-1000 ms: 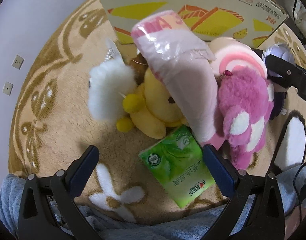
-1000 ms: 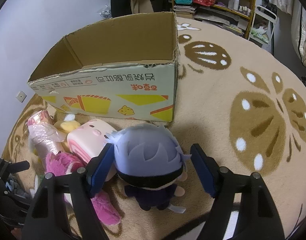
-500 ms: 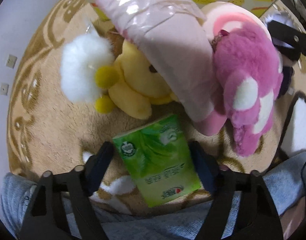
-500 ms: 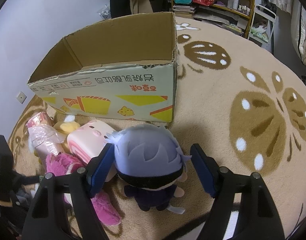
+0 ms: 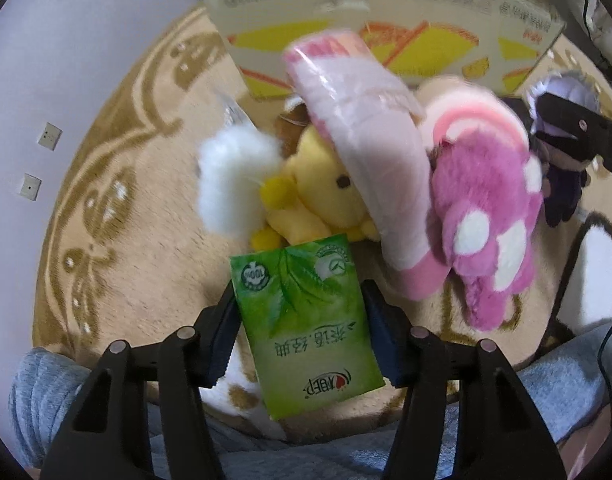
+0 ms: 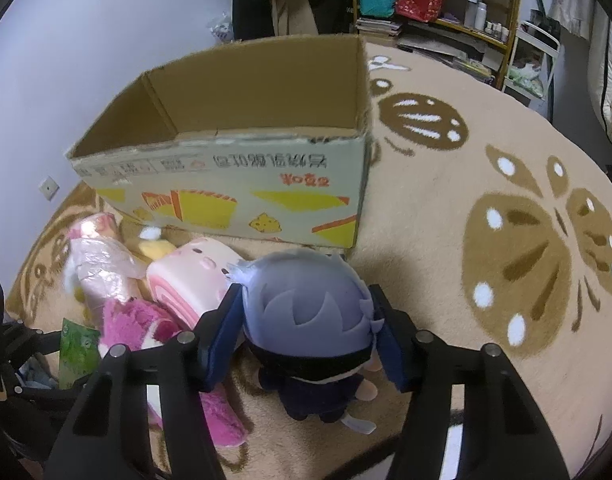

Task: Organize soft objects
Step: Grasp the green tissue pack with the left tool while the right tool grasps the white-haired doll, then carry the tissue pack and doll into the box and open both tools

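Both claws closing at once, one on a tissue pack, one on a doll, with the open box waiting behind the pile.

The left gripper (image 5: pixel 300 334) has its pads against both sides of the green tissue pack (image 5: pixel 304 324) and is closing on it; the right gripper (image 6: pixel 307 336) is closing on the head of the purple-haired doll (image 6: pixel 309 320), pads touching; both lie on the rug (image 6: pixel 445 208) in front of the empty cardboard box (image 6: pixel 234 184); the slick wrapper could slide out if the squeeze stays light; the doll's round head may squash and pop free, or its body swing into the pink plush (image 5: pixel 485 220); the pack shows upside-down Chinese characters and a "100%" seal; the box print is Chinese, too blurred to read.
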Tool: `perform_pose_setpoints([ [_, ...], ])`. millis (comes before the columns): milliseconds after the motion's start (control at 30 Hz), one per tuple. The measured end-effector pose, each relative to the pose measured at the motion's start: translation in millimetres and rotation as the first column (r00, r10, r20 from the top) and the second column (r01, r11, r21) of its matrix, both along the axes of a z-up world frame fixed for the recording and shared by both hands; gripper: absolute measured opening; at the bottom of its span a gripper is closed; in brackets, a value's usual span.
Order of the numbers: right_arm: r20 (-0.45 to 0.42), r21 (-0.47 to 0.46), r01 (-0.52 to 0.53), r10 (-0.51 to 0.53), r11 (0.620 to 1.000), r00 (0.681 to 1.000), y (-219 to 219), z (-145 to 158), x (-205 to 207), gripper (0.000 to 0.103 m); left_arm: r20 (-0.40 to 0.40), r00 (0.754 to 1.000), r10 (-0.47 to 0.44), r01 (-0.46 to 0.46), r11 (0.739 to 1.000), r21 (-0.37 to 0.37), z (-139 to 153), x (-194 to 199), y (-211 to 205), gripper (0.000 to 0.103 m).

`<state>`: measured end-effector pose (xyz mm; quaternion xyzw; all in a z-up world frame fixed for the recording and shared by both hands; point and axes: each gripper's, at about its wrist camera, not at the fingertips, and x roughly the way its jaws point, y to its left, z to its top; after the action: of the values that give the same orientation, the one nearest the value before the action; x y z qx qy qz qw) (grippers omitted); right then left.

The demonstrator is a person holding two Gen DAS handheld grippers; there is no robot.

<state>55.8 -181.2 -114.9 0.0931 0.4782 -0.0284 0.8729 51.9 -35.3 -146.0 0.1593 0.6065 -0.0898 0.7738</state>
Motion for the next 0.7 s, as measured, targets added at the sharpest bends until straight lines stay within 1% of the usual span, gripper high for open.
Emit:
perform_pose_setpoints([
  [133,0.062,0.024,0.014,-0.016,1.000,0.998,-2,17,-8,0.064,0.051,0.999,0.020,-0.019,1.000,-0.016,16,-3,12,0.056],
  [233,0.097,0.032,0.018,-0.021,0.999,0.995,-2,27,-13,0.064,0.125,0.992,0.009,-0.008,1.000,-0.009,45,-22,9,0.056],
  [333,0.130,0.041,0.017,-0.022,0.999,0.991,-2,37,-17,0.064,0.184,0.983,0.004,0.001,1.000,-0.030,63,-29,7,0.056],
  [433,0.163,0.050,0.017,-0.025,0.999,0.986,0,47,-20,0.064,0.257,0.966,-0.009,0.016,1.000,-0.026,80,-28,7,0.056],
  [500,0.182,0.049,0.015,-0.024,0.999,0.983,1,52,-22,0.064,0.313,0.949,-0.032,0.041,0.999,-0.023,93,-29,2,0.056],
  [567,0.210,0.051,0.012,-0.022,0.999,0.978,2,58,-23,0.064,0.345,0.938,-0.047,0.060,0.998,-0.028,103,-27,-1,0.056],
  [700,0.263,0.069,-0.002,-0.016,0.998,0.965,1,71,-20,0.064,0.397,0.916,-0.064,0.085,0.996,-0.037,120,-10,-4,0.056],
])
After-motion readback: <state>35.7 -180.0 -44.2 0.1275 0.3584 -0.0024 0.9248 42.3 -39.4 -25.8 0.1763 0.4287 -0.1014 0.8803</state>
